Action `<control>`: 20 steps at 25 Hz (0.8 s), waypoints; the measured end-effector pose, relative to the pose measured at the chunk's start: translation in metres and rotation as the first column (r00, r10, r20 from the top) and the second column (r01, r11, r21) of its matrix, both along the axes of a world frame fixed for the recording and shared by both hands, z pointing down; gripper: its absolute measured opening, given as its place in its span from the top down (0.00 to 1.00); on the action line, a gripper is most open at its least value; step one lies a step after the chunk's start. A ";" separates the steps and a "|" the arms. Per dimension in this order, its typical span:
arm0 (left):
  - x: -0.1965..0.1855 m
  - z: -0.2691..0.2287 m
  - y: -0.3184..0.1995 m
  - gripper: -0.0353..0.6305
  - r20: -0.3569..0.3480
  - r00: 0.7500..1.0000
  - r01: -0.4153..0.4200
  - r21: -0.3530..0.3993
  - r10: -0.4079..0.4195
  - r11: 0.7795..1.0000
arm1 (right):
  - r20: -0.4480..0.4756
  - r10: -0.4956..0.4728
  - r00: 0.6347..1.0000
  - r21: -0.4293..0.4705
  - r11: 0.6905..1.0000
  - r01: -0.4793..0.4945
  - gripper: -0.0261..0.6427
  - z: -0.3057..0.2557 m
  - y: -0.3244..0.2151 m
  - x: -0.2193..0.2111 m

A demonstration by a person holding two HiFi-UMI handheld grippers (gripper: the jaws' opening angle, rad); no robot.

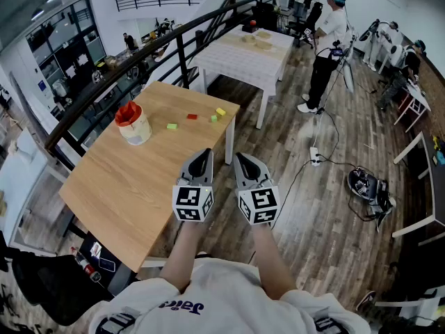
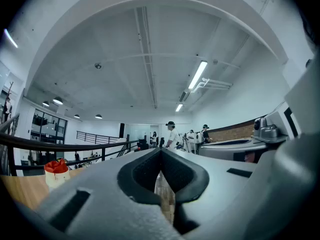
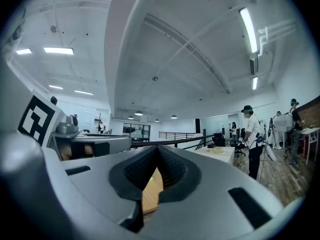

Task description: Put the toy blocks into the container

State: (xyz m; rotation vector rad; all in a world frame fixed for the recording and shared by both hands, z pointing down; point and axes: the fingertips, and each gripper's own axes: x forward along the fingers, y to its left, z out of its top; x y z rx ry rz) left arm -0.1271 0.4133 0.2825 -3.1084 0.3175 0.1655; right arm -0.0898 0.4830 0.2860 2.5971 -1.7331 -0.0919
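Several small toy blocks lie at the far right end of the wooden table point(image 1: 118, 186): a green block point(image 1: 172, 126), a red block point(image 1: 192, 116), a smaller green block point(image 1: 214, 118) and a yellow block point(image 1: 220, 111). The white container point(image 1: 134, 127), with something red in its mouth, stands left of them. My left gripper point(image 1: 203, 154) and right gripper point(image 1: 242, 158) are held side by side off the table's near right edge. Both are shut and hold nothing. The container point(image 2: 56, 172) shows low in the left gripper view, left of the left gripper point(image 2: 160, 152). Past the right gripper point(image 3: 157, 150), a green block point(image 3: 151, 179) shows.
A black railing point(image 1: 146, 54) runs behind the table. A white-clothed table point(image 1: 243, 51) stands beyond, and a person point(image 1: 327, 44) stands right of it. Cables and a device point(image 1: 367, 185) lie on the wooden floor at right. A dark chair point(image 1: 49, 291) sits at lower left.
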 end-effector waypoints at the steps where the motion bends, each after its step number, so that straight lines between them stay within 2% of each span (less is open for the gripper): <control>1: 0.000 0.004 0.005 0.94 0.004 1.000 -0.004 -0.005 0.004 1.000 | 0.006 -0.002 1.000 0.002 1.000 0.002 0.94 0.003 0.004 -0.001; 6: 0.005 0.016 0.017 0.94 0.024 1.000 -0.018 -0.022 0.018 1.000 | 0.021 -0.032 0.999 0.005 0.999 0.031 0.94 0.013 0.008 -0.003; 11: 0.017 0.017 0.005 0.94 0.021 1.000 -0.008 -0.016 0.008 1.000 | 0.024 -0.033 0.999 -0.001 0.999 0.033 0.94 0.017 -0.005 0.009; 16: 0.036 0.024 -0.035 0.94 0.031 0.999 0.028 -0.006 -0.028 1.000 | 0.079 -0.026 0.996 0.013 1.000 0.025 0.94 0.025 -0.039 0.040; 20: 0.059 0.034 -0.089 0.94 0.040 0.997 0.069 -0.012 -0.068 0.998 | 0.051 -0.042 0.998 -0.015 0.999 0.043 0.94 0.026 -0.091 0.068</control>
